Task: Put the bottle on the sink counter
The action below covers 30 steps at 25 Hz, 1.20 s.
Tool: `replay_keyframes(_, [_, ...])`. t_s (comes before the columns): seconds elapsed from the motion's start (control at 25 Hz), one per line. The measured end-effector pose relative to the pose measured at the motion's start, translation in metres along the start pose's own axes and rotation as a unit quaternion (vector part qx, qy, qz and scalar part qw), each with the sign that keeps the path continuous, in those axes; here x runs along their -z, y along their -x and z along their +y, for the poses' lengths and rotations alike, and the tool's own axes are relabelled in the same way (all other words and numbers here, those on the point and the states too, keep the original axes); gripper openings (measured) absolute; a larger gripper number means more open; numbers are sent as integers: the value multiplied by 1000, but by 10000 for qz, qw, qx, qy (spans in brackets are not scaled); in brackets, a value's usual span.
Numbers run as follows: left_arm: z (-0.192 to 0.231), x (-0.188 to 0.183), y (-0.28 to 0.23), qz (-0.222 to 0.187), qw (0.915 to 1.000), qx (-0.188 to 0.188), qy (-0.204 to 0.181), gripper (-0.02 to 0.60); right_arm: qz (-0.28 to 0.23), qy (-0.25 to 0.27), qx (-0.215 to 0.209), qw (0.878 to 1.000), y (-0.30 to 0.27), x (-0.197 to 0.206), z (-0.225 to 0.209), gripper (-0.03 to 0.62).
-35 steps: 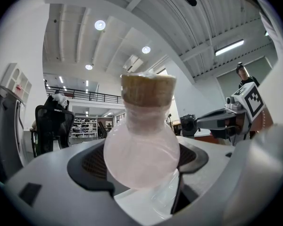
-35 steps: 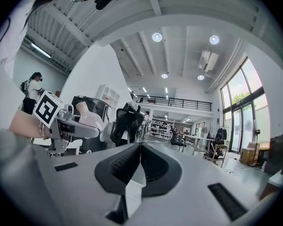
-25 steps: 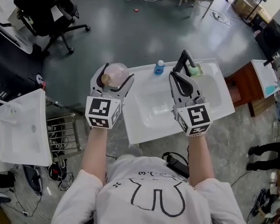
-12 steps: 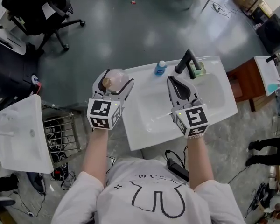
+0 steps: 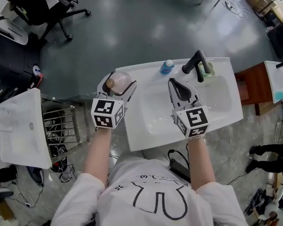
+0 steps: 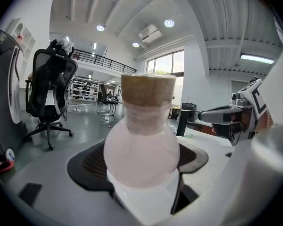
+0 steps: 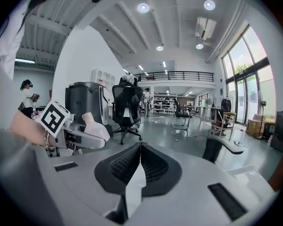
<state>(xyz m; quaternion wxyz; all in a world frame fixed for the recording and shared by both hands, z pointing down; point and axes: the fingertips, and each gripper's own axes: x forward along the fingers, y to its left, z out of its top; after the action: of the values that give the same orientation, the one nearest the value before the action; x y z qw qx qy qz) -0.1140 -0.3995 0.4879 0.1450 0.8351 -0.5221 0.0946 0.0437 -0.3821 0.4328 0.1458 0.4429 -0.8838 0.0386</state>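
My left gripper is shut on a round pale pink bottle with a tan cork top, held just left of the white sink and above the floor. The left gripper view shows the bottle upright between the black pads, cork at the top. My right gripper hangs shut and empty over the basin's middle, its pads pressed together. The sink counter's back rim carries a black faucet.
A small blue bottle stands on the back rim left of the faucet, with a green item to its right. A second white sink and a wire rack lie to the left. An office chair stands far left.
Both grippers and the sink sit slightly lower and further right in the view as the head camera shifted. The left gripper still holds the bottle beside the sink's left edge.
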Motion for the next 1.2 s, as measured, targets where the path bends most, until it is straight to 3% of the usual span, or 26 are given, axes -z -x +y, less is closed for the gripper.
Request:
replay_keyframes(0.56, [18, 51, -45, 832, 9959, -139, 319, 402, 297, -123, -325, 9990, -32, 23, -10, 29])
replay_keyframes(0.96, [15, 77, -79, 1682, 9853, 72, 287, 402, 440, -214, -494, 9976, -47, 32, -18, 29])
replay_keyframes(1.2, [21, 91, -87, 2036, 9786, 6, 302, 402, 496, -222, -575, 9969, -53, 37, -16, 29])
